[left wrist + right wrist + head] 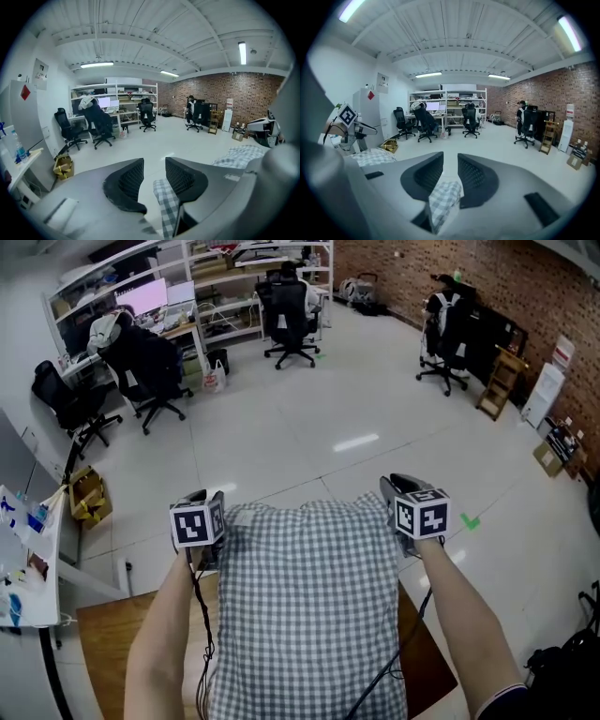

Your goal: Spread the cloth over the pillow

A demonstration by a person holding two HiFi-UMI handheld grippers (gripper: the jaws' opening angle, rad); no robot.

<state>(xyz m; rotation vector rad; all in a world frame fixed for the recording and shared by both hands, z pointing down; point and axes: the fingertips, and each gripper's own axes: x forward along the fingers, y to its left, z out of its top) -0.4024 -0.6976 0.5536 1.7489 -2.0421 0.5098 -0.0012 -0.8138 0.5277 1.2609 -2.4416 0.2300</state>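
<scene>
Grey-and-white checked cloth [309, 615] lies stretched between the two tongs and runs back from them toward the person, draped over a raised, rounded bulk on the wooden bench [103, 652]. The pillow itself is hidden under the cloth. The far edge of the cloth sits level with both tongs, one corner at each.

The left tongs [154, 174] are released. Their ribbed pads [129, 177] stand clearly apart, and the cloth's left corner hangs loose low in the gap, nearer the right-hand jaw, with neither pad pressing on it.

The right tongs [450, 174] are also released, with a narrower gap. The cloth's right corner is bunched low between the jaws, behind the pads rather than pinched by them. To their left, across the covered bulk, the left tongs' marker cube [347, 116] is visible.

Beyond both tongs is pale, glossy floor [356, 418]. Black office chairs [286, 310] stand well ahead by the desks and shelving. A red brick wall [525, 287] runs along the right.
</scene>
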